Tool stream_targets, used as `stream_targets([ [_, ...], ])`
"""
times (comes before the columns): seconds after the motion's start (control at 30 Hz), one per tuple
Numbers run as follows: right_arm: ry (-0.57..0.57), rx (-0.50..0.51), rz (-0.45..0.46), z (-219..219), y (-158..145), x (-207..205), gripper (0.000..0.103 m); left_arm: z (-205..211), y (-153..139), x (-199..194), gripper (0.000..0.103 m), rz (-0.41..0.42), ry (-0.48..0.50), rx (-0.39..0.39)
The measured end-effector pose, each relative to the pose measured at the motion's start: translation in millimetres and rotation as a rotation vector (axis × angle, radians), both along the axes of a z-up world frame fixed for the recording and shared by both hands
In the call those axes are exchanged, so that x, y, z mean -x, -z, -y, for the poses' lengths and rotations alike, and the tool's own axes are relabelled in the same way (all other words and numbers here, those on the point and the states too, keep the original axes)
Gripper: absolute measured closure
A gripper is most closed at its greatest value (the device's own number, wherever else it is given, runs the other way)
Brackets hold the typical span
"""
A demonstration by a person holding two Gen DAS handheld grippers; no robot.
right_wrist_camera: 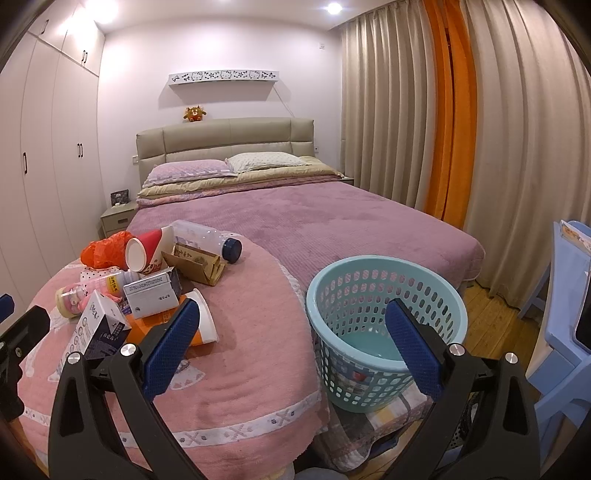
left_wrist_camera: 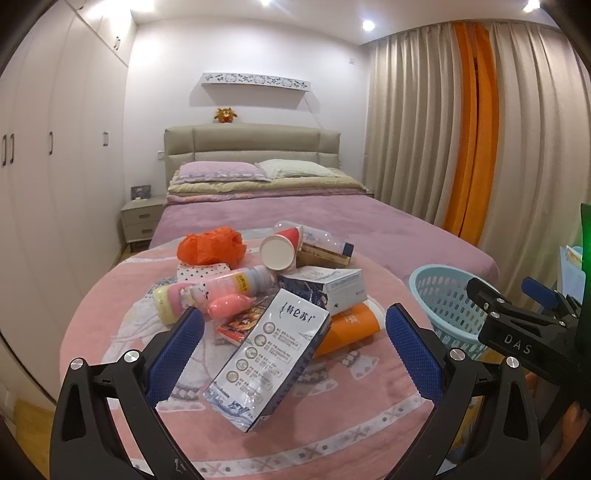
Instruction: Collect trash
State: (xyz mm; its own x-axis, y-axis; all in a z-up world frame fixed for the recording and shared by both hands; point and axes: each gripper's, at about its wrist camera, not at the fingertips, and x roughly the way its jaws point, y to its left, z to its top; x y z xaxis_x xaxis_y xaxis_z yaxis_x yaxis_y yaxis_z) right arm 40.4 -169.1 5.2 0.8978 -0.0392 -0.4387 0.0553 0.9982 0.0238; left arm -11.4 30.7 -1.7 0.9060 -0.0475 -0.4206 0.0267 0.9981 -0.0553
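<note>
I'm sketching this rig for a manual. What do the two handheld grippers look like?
Both match: the left gripper and the right gripper have black plastic arms with round silver screws, each ending in a flat blue finger pad with a fine mesh texture. The right one's body carries white letters "DAS". No cables or sleeves show.

Bright, evenly lit bedroom under recessed ceiling lights, seen through strong fisheye lenses.

The ceiling lights blow out to white spots with soft halos on the ceiling above the headboard. Shadows below the wall shelf above that headboard are faint and soft. Straight lines bow hard: the curtains and the wardrobe curve inward, and dark vignetting rims the corners. Focus is fairly sharp throughout, with slight colour noise.
</note>
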Motion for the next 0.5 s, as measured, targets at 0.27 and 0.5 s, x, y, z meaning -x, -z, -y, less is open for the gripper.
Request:
stream_targets([
  [0.27, -0.015, 0.003, -0.018, -5.1, 3.7, -5.9, 0.008, -25.1, 13.9, -10.2, 0.007, -0.058, 0.022, 0.031],
  [0.5, -0.113, -0.030, -0.054, -19.1, 6.8, -23.9, 0.014, -58.1, 37.7, -39.8, 0.007, -0.209, 0.138, 0.115],
])
